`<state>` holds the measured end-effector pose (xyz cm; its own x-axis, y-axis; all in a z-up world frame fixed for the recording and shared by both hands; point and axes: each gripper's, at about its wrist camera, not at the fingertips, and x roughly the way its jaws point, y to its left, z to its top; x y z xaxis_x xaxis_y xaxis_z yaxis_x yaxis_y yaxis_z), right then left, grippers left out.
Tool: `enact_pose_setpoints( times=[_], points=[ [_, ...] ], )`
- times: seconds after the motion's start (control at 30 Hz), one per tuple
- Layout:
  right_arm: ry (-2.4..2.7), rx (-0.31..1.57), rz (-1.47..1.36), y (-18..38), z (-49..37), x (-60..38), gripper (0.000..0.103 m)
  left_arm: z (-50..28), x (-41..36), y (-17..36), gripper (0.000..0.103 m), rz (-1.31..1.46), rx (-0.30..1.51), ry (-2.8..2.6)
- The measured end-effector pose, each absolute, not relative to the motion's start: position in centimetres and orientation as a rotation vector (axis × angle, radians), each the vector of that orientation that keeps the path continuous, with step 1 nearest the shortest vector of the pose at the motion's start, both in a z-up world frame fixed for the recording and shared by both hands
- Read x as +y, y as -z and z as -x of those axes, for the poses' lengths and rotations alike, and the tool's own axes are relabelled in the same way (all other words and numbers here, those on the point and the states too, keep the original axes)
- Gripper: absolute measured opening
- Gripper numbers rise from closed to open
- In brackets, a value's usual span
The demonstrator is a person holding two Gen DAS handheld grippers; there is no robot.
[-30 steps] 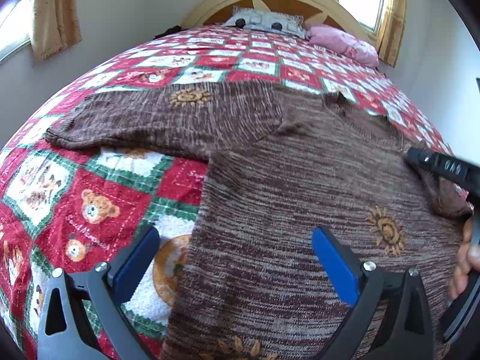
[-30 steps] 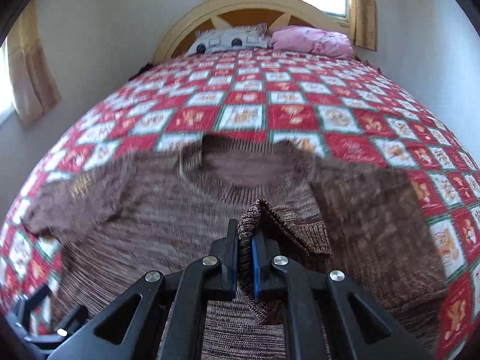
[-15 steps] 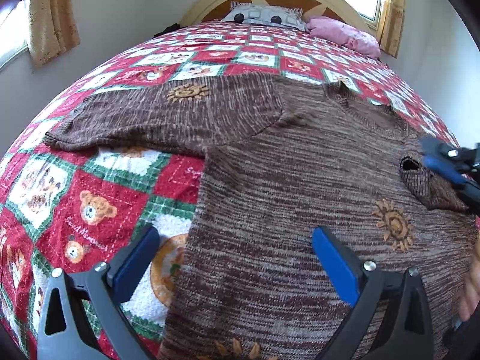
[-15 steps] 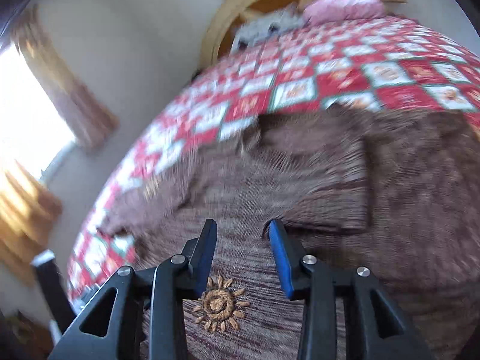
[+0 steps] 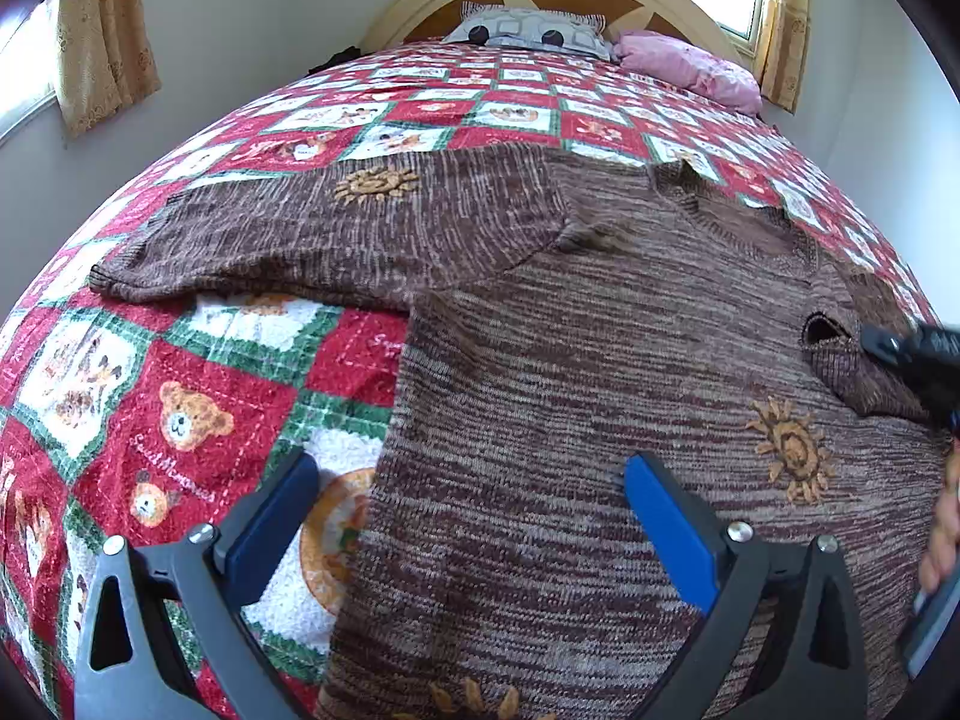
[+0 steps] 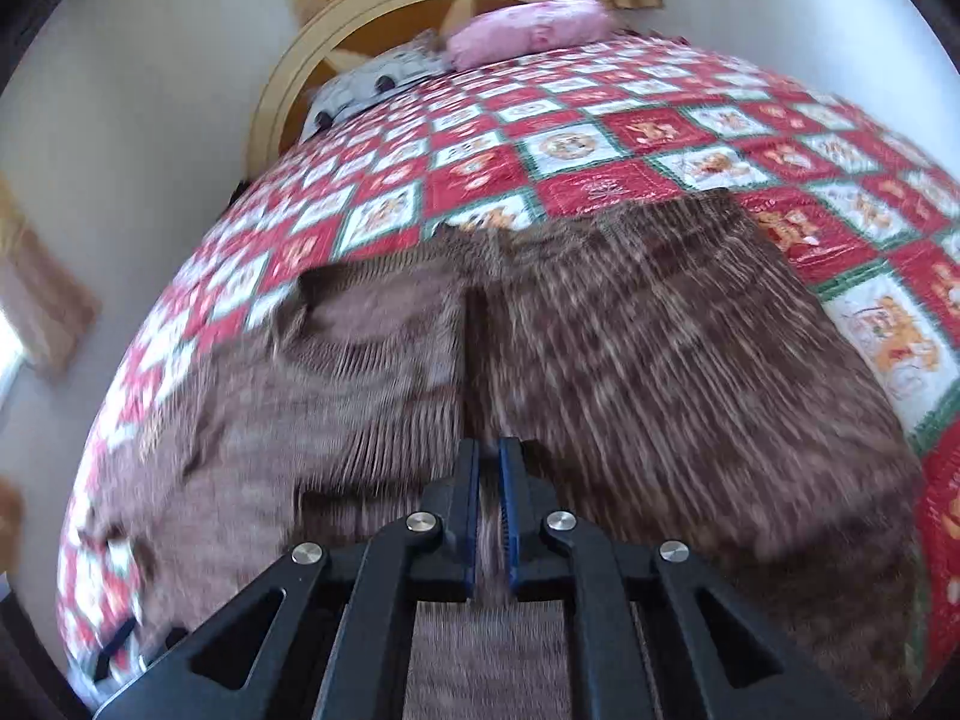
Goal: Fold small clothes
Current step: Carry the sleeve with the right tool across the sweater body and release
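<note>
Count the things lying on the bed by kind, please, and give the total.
Sweater: 1
Pillows, one grey patterned and one pink: 2
Quilt: 1
Total: 4

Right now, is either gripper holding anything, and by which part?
Left gripper: open, empty. Right gripper, jaws just closed, seems to pinch a fold of the brown sweater by its folded-in sleeve; blur leaves that unsure.
</note>
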<state>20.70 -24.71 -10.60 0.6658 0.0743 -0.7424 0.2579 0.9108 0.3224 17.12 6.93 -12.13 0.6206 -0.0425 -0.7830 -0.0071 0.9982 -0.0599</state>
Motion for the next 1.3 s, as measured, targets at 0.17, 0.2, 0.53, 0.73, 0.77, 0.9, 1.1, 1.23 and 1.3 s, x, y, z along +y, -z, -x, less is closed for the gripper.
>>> enact_pose_setpoints(
  times=[0.17, 0.2, 0.53, 0.73, 0.77, 0.9, 1.1, 1.23, 1.3],
  points=[
    [-0.089, 0.863, -0.507, 10.3, -25.2, -22.6, 0.007, -17.1, 6.9, 12.1, 0.103, 0.059, 0.901, 0.020],
    [-0.199, 0.859, -0.592, 10.4, -26.0, -22.5, 0.007, -17.1, 6.9, 12.1, 0.103, 0.059, 0.901, 0.021],
    [-0.140, 0.812, -0.384, 10.2, -21.1, -21.6, 0.007, -17.1, 6.9, 12.2, 0.103, 0.062, 0.900, 0.022],
    [-0.158, 0.900, -0.373, 13.0, -21.5, -21.1, 0.007, -17.2, 7.3, 12.1, 0.103, 0.070, 0.901, 0.027],
    [-0.162, 0.892, -0.381, 13.0, -21.3, -21.3, 0.007, -17.1, 7.5, 12.0, 0.103, 0.079, 0.901, 0.033],
    [-0.168, 0.888, -0.397, 12.8, -21.0, -21.8, 0.007, -16.3, 9.9, 10.0, 0.103, 0.127, 0.840, -0.013],
    [-0.163, 0.888, -0.388, 12.8, -21.1, -21.1, 0.007, -19.0, 21.0, 7.6, 0.103, 0.323, 0.788, -0.317],
    [-0.165, 0.888, -0.393, 12.7, -21.1, -21.2, 0.007, -22.2, 26.2, 9.1, 0.091, 0.427, 0.824, -0.420],
    [-0.164, 0.889, -0.389, 12.8, -21.1, -21.2, 0.007, -23.9, 27.5, 10.3, 0.085, 0.488, 0.861, -0.377]
  ],
)
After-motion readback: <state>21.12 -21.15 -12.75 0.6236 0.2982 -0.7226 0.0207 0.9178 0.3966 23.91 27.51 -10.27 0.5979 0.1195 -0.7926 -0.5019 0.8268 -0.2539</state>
